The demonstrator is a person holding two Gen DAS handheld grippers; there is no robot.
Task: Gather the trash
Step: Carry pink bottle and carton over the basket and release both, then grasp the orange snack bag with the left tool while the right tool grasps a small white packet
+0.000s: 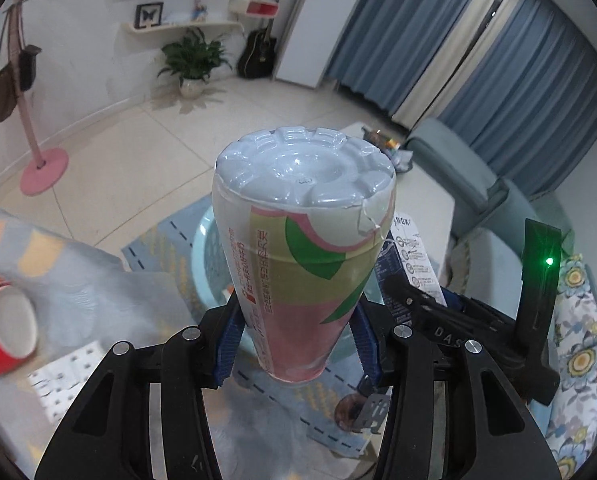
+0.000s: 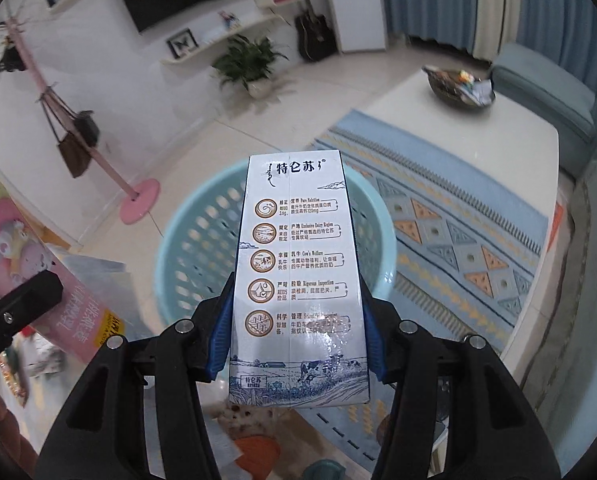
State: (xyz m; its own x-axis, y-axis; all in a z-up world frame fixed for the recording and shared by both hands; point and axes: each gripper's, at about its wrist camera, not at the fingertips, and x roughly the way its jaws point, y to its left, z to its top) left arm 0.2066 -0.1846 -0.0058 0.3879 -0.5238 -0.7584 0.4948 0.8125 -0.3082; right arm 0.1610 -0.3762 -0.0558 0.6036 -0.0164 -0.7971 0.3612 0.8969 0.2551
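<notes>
Holding a bottle [image 1: 298, 256] and milk carton [image 2: 298, 280] over the basket [image 2: 202, 216]

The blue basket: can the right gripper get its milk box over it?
Probably yes. The right gripper holds the milk box with the blue basket right behind it on the floor, and nothing sits between them.
</notes>
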